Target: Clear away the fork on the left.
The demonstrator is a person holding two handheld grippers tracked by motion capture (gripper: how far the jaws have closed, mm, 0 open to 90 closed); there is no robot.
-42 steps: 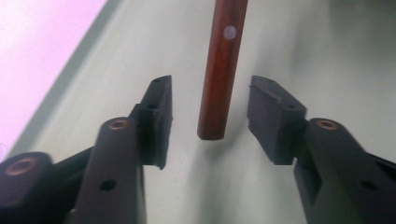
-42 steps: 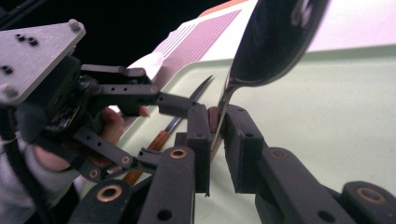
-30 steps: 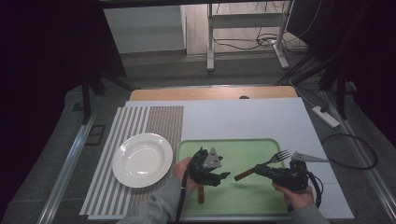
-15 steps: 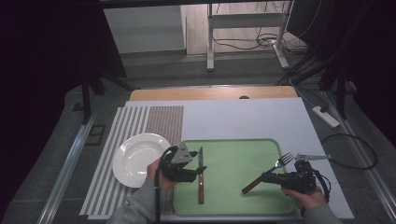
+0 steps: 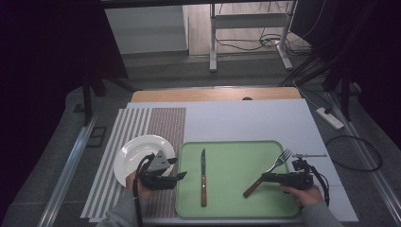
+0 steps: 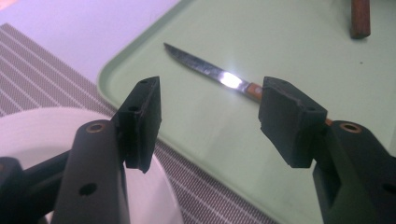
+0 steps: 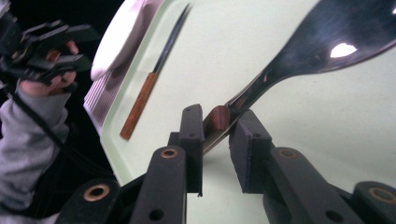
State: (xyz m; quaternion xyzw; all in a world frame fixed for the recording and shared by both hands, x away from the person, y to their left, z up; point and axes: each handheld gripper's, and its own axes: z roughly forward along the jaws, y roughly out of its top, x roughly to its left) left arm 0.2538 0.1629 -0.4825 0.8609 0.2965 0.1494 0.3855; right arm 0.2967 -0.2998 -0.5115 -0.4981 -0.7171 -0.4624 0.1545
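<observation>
- High view: the person's left hand sits at the lower left, over the edge of the striped mat between the white plate and the green tray, with the grey sleeve coming in from the bottom.
- The left claw points level toward the tray; in the left gripper view its jaws stand well apart with nothing between them, above the tray's rim and the plate's edge.
- The right hand rests at the tray's lower right corner, its right claw pointing level to the left along the tray.
- Right gripper view: the right claw has the fork's brown handle end between its jaws. The jaws have just been opening; a narrow gap shows on either side of the handle, so the pads no longer press it.
- The fork lies slanted on the right half of the tray, prongs up and to the right.
- One knife lies straight on the tray's left half, blade pointing away from the person, well apart from the fork and free of both claws.
- Count: one fork, one knife, one plate, one tray, one mat, all on the white counter.
</observation>
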